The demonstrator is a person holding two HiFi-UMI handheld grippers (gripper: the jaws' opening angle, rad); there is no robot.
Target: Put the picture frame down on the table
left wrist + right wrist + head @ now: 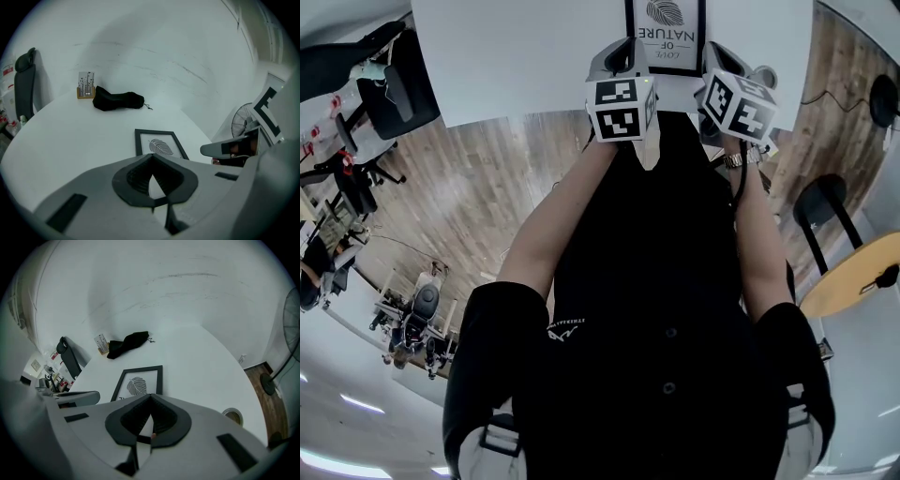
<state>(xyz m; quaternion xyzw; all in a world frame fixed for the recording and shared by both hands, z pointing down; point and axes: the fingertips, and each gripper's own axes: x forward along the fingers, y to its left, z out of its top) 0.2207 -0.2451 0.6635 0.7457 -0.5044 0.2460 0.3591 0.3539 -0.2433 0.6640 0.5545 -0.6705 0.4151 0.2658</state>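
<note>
The black picture frame point(666, 37) with a leaf print lies flat on the white table point(525, 56) at the top of the head view. My left gripper point(623, 52) hangs over its near left corner and my right gripper point(724, 64) over its near right corner. In the left gripper view the frame point(161, 145) shows just beyond the left gripper point(152, 182), whose jaw tips meet with nothing between them. In the right gripper view the frame point(138, 383) lies ahead, slightly left of the right gripper point(150, 422), also shut and empty. The jaws hide the frame's near edge.
A black pouch point(117, 101) and a small card stand point(86, 86) sit at the table's far side. A tape roll point(233, 416) lies right of the frame. A fan point(241, 124) stands beside the table, an office chair point(23, 79) at its left end, a round wooden table point(853, 277) on the floor.
</note>
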